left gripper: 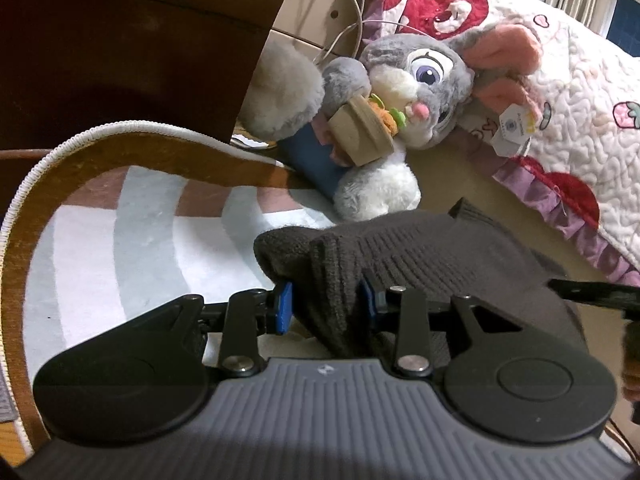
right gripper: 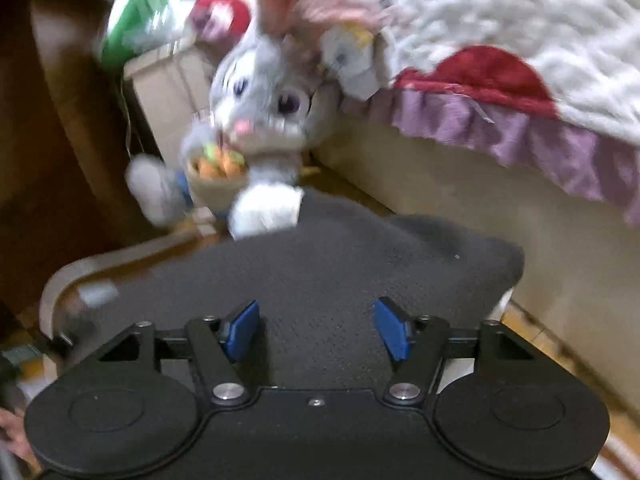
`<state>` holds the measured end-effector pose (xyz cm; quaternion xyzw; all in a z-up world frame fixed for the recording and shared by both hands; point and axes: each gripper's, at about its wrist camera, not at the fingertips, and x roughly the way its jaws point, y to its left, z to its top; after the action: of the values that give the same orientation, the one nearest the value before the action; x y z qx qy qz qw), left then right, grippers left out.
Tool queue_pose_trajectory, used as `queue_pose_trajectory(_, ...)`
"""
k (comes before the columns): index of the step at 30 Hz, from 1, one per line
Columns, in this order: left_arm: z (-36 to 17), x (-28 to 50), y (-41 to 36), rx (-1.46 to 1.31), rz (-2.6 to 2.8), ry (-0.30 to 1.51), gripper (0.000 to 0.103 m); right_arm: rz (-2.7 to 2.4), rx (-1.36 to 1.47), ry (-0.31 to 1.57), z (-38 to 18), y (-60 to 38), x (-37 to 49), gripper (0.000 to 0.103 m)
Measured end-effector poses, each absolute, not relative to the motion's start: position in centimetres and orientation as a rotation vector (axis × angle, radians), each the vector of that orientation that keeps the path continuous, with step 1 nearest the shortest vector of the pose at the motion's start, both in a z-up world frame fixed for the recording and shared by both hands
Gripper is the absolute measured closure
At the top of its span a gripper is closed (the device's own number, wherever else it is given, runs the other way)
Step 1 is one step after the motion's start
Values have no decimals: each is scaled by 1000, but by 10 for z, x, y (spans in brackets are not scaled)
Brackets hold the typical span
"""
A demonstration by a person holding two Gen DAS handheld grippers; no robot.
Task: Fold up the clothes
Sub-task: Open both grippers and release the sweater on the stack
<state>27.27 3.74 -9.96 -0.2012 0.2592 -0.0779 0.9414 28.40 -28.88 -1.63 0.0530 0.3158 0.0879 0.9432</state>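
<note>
Currently left gripper [left gripper: 326, 306] is pinching a bunched fold of the dark ribbed knit garment [left gripper: 420, 256]. Right gripper [right gripper: 318, 330] is hovering with fingers spread over its flat part, holding nothing.

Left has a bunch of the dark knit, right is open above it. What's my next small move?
Probably lower the right gripper and close on the dark knit garment: its fingers are open with cloth below, while the left gripper already pinches a fold.

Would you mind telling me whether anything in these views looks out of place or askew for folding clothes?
Yes: a plush rabbit lies tipped over on the floor against the bed, its foot resting on the rug close to the dark knit garment. The garment itself is bunched where the left gripper clamps it; the right gripper is open.
</note>
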Motion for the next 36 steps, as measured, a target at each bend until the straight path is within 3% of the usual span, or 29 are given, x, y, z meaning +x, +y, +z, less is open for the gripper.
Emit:
queue_pose_trajectory(8,-101,271,43,-458,-197,564,70,116,-22,813,-40,-271,369,24)
queue_pose_trajectory(11,-96,272,49,-485,-209,587,68,118,18,789,-27,-265,385,23)
queue_pose_trajectory(13,-91,271,54,-483,-200,587,62,141,125,736,-15,-270,388,27)
queue_pose_trajectory(20,-61,258,67,-460,-194,484,56,117,223,503,6,-279,308,27)
queue_pose_trajectory(26,-54,257,44,-448,-301,514,56,134,172,532,-9,-257,250,27)
queue_pose_trajectory(29,-52,252,30,-402,-315,531,50,142,147,546,-17,-247,221,27)
queue_pose_trajectory(36,-63,246,20,-370,-225,713,45,216,129,629,-32,-209,166,26)
